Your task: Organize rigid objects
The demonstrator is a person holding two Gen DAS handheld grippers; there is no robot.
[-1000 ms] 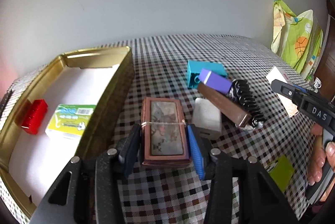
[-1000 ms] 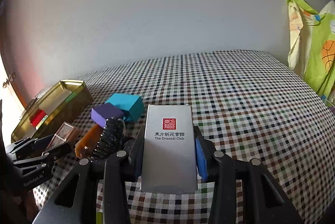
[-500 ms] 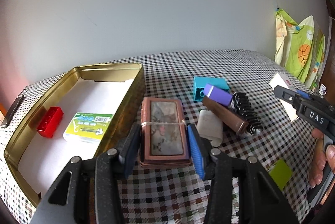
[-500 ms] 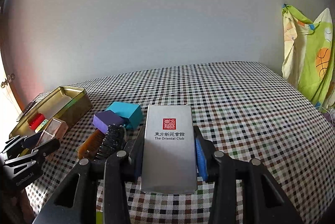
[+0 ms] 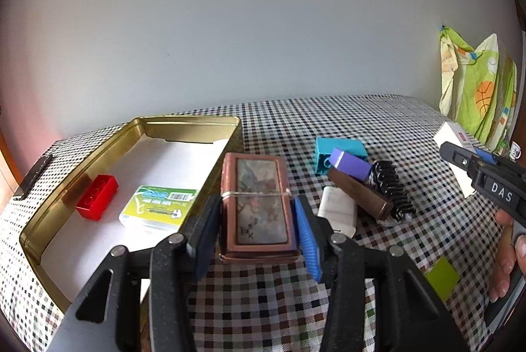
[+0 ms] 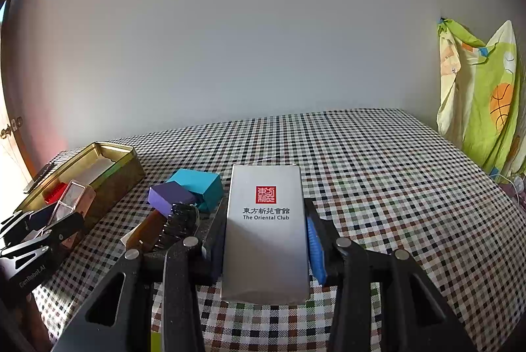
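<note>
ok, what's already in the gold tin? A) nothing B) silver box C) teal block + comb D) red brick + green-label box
D: the red brick and the green-label box lie on the white liner inside the gold tin; everything else is outside it.

1. The green block [image 5: 441, 277] sits half behind the left gripper's [image 5: 256, 233] frame.
2. The white box [image 5: 455, 161] is partly covered by the right gripper [image 5: 460, 158].
3. The person's hand [image 5: 508, 253] runs off the frame edge.
</note>
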